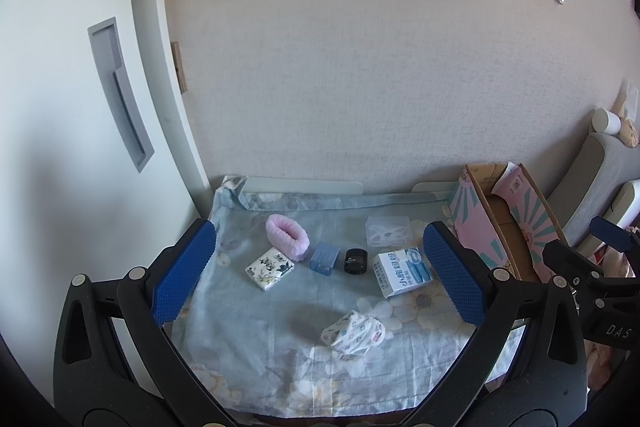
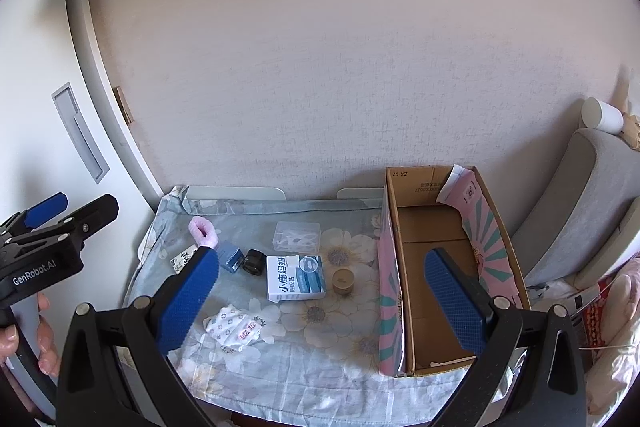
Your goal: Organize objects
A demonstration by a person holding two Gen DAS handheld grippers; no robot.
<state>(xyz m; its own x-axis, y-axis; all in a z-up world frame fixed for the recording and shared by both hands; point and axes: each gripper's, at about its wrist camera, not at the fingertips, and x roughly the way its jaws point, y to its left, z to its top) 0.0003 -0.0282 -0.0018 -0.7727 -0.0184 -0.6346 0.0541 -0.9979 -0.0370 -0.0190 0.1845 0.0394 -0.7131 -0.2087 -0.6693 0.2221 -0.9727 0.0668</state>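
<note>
On the blue floral cloth [image 1: 260, 347] [image 2: 320, 367] lie a pink scrunchie [image 1: 287, 235] [image 2: 204, 231], a tissue pack [image 1: 269, 267] [image 2: 182, 259], a small blue box [image 1: 324, 258] [image 2: 231, 256], a black jar [image 1: 356, 261] [image 2: 255, 261], a white-and-blue carton [image 1: 404, 271] [image 2: 298, 278], a clear case [image 1: 388, 230] [image 2: 297, 235], a tan jar [image 2: 343, 281] and a folded patterned cloth [image 1: 356, 335] [image 2: 234, 327]. My left gripper [image 1: 320, 229] [image 2: 76, 207] hovers open above them, holding nothing. My right gripper [image 2: 322, 255] [image 1: 588, 243] is open too, spanning the carton and the box.
An open cardboard box [image 2: 436, 227] [image 1: 504, 219] wrapped in pink paper stands at the table's right end, with nothing inside. The wall runs behind the table, a white cabinet door [image 1: 60, 147] to the left, grey cushions [image 2: 580, 195] to the right. A hand [image 2: 44, 339] holds the left gripper.
</note>
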